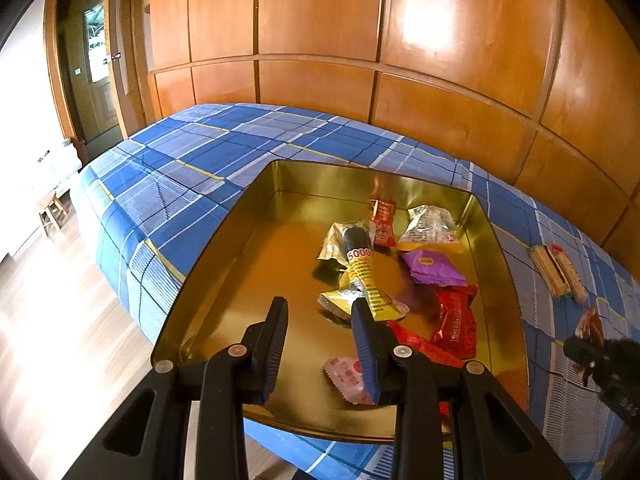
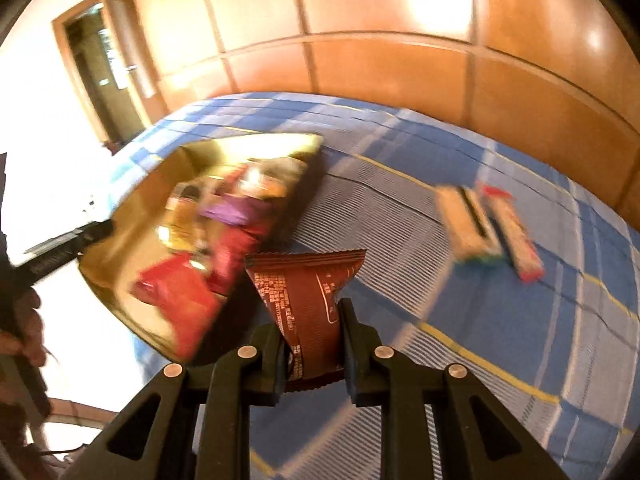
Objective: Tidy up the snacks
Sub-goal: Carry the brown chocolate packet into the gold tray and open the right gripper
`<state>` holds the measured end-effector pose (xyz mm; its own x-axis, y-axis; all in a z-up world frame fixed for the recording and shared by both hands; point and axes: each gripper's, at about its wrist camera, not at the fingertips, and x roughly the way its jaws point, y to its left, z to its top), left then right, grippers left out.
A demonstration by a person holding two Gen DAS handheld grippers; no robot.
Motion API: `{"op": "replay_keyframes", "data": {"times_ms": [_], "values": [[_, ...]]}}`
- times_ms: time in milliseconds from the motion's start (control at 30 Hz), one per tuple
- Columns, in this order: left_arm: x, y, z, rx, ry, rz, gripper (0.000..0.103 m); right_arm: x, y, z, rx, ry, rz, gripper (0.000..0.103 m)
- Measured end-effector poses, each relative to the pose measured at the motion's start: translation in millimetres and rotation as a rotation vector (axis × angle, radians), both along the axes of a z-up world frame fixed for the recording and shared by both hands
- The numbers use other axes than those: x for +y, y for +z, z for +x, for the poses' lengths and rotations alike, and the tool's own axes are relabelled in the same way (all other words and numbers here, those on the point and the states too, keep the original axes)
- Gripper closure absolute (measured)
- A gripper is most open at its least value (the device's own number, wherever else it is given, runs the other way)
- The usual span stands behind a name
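The right gripper (image 2: 311, 330) is pinching a brown pack (image 2: 308, 300) over the bed (image 2: 500, 320), beside the tin (image 2: 120, 256). The left gripper (image 1: 320, 320) is apart over the tin, holding nothing. The pack is slippery, so it could slide out and miss the tin.

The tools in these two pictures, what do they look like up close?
Both are black plastic pincers. The left tool has two ribbed fingers with bluish pads, joined to angular black arms by round silver rivets, with triangular cut-outs lower down. The right tool matches it: same black frame, silver rivets and cut-outs. No cables or sleeves show.
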<state>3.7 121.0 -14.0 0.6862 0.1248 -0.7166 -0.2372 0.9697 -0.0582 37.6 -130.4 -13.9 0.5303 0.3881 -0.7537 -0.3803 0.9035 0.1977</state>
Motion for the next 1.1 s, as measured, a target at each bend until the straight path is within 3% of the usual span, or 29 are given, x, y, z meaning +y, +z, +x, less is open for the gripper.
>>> {"op": "replay_keyframes", "data": {"times_ms": [233, 500, 567, 733, 1100], "values": [[13.0, 0.2, -1.3, -0.010, 0.044, -0.002, 0.070, 68.7, 19.0, 16.5, -0.008, 0.157, 0.031, 0.081], [21.1, -8.3, -0.3, 0.014, 0.059, -0.002, 0.070, 133.5, -19.4, 46.4, 0.077, 0.219, -0.074, 0.077], [19.7, -11.0, 0.6, 0.023, 0.053, -0.003, 0.070, 138.8, -29.9, 48.9, 0.101, 0.233, -0.085, 0.071], [14.7, -11.5, 2.0, 0.026, 0.041, -0.004, 0.070, 129.5, -29.3, 44.5, 0.086, 0.225, -0.070, 0.071], [3.0, -2.4, -1.6, 0.004, 0.007, 0.010, 0.069, 96.5, 0.6, 19.4, -0.027, 0.132, -0.038, 0.071]]}}
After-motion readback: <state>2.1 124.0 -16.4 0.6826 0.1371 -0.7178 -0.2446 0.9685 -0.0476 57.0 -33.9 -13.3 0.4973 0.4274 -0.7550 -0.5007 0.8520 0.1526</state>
